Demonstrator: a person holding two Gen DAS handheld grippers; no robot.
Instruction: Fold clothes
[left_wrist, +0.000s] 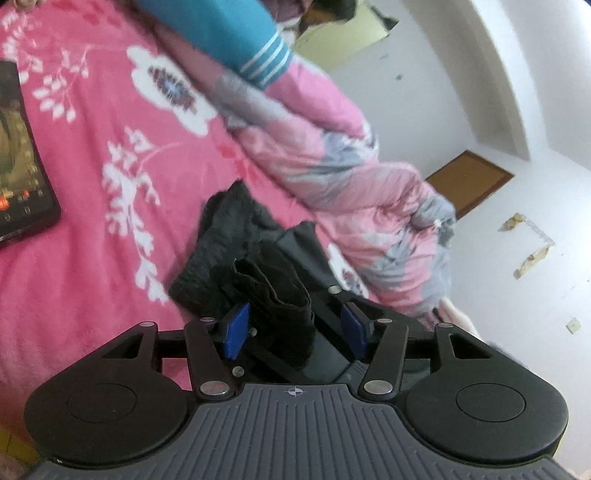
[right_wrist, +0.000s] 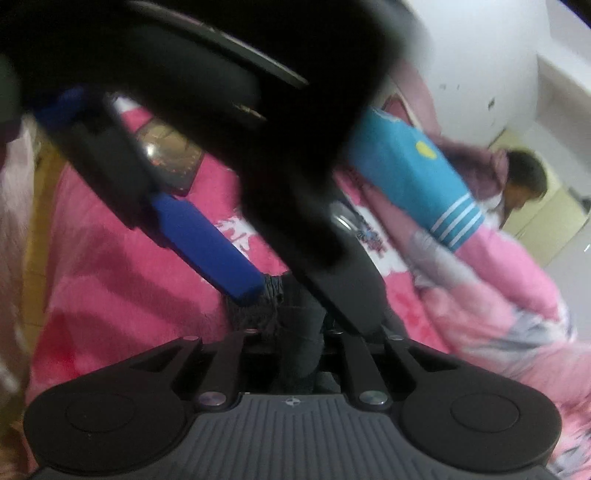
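My left hand-held gripper (left_wrist: 293, 328) stands released, a doubled fold of the dark garment (left_wrist: 236, 254) bunched loose between its blue pads (left_wrist: 234, 330). My right hand-held gripper (right_wrist: 291, 325) seems clenched on the same cloth, though blur hides much. Beyond, the garment lies crumpled on the pink bed (left_wrist: 92, 258); I judge folding unfinished.
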